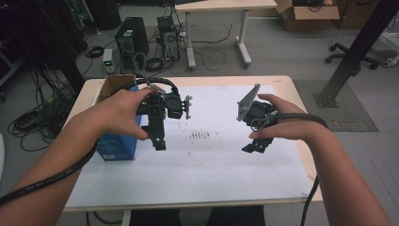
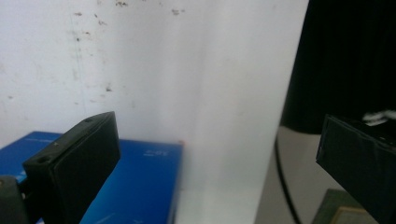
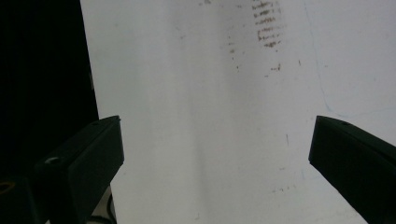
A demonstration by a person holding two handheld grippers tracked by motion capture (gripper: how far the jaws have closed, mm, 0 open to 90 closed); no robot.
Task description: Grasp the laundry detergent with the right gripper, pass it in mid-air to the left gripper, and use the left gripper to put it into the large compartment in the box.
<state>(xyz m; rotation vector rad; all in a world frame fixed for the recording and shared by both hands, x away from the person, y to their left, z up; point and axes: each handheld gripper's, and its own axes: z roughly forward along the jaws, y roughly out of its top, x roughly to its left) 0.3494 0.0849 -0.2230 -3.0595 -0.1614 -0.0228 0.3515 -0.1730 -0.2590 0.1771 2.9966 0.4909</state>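
My left gripper (image 1: 160, 142) is held in a hand above the left part of the white sheet (image 1: 211, 165), jaws pointing down. In the left gripper view it (image 2: 215, 135) is open, with nothing between its jaws. A blue box (image 1: 117, 147) lies just left of it and is also seen at lower left under the jaw (image 2: 140, 177). My right gripper (image 1: 256, 146) hovers over the sheet's right half, with a grey three-cornered plate on top. It (image 3: 215, 130) is open and empty above the bare sheet (image 3: 210, 93).
A brown cardboard box (image 1: 115, 84) sits at the table's back left, behind the blue box. Dark smudges (image 1: 200, 135) mark the sheet's middle. Beyond the table are computer towers (image 1: 131, 37), floor cables, another table (image 1: 221, 5) and a black slanted post (image 1: 357, 47).
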